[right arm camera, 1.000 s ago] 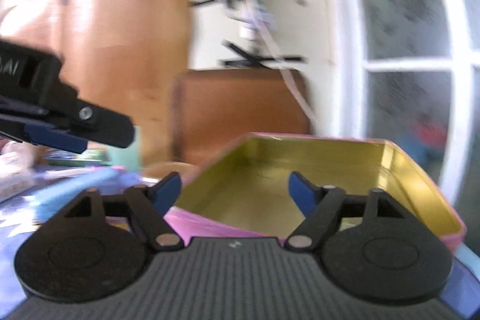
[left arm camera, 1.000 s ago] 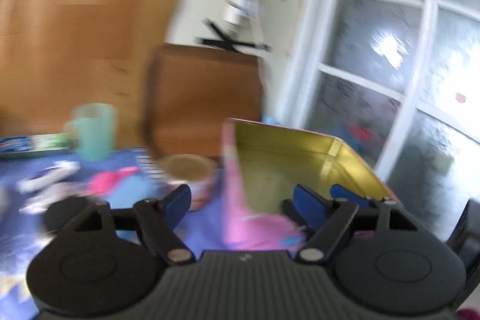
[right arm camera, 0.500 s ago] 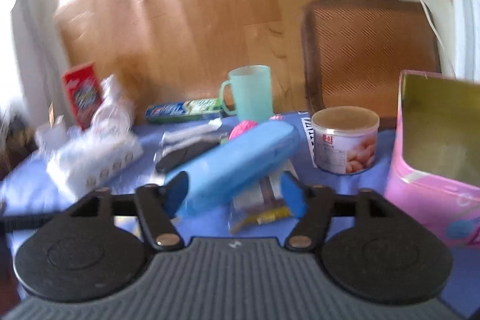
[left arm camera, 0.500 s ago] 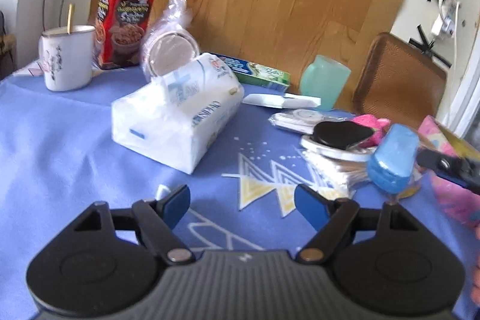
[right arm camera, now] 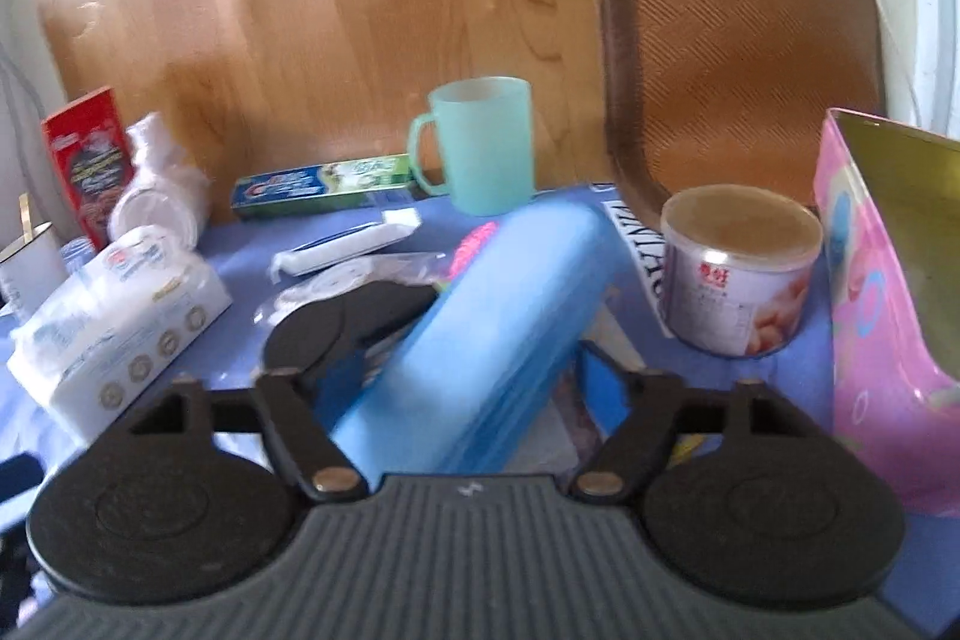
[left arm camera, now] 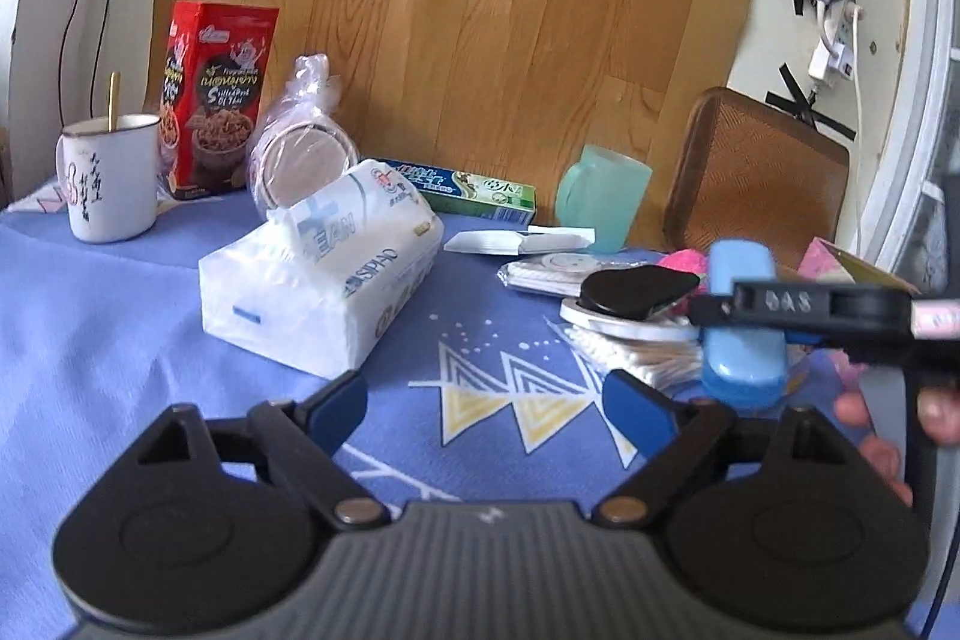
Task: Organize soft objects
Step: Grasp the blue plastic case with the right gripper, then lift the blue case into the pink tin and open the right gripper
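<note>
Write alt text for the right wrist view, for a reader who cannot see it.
The right gripper has its fingers around a long blue case above a cluttered blue tablecloth. Behind it stand a mint green mug, a toothpaste box and a lidded can; a tissue pack lies left, a pink tin right.

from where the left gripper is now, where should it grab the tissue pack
Grip the tissue pack across its short width near the middle, coming from above. It lies flat and long on the blue cloth, and its soft sides should give. The open left gripper looks wide enough, though that is hard to judge.
</note>
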The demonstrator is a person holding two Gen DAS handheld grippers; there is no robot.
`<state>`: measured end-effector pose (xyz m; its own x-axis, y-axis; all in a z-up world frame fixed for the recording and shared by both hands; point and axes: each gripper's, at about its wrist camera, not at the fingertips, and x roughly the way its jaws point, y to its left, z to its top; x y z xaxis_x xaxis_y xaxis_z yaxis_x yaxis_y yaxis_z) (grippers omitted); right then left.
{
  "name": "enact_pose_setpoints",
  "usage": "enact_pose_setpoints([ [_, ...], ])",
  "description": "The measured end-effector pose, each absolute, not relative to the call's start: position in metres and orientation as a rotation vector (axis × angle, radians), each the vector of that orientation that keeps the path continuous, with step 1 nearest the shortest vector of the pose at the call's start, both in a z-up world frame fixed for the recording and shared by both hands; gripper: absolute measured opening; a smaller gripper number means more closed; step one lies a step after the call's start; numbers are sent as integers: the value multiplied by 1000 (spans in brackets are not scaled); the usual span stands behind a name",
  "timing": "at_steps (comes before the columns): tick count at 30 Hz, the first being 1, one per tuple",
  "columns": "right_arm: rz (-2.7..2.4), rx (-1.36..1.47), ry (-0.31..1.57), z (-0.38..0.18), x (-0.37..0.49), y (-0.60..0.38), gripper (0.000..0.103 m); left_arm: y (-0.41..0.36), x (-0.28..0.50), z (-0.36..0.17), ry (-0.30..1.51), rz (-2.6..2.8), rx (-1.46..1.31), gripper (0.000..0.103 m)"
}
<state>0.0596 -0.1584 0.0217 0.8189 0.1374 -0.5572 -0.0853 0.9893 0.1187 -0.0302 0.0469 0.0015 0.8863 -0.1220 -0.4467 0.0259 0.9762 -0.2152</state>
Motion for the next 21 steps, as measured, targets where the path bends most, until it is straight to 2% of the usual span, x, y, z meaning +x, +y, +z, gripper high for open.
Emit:
enact_pose_setpoints([
  [8,384,-153,567,16,-2,-143,59,58,-25,-1,513,-86,-284,90],
  [14,609,-225,646,10,-27,-148,57,59,-22,-3,536,-77,-291,91],
  [17,544,-214,637,6,-30,-155,68,57,-21,-4,545,-70,-284,91],
  [21,514,-147,629,5,-37,-171,74,56,-20,-4,557,-60,-280,92],
])
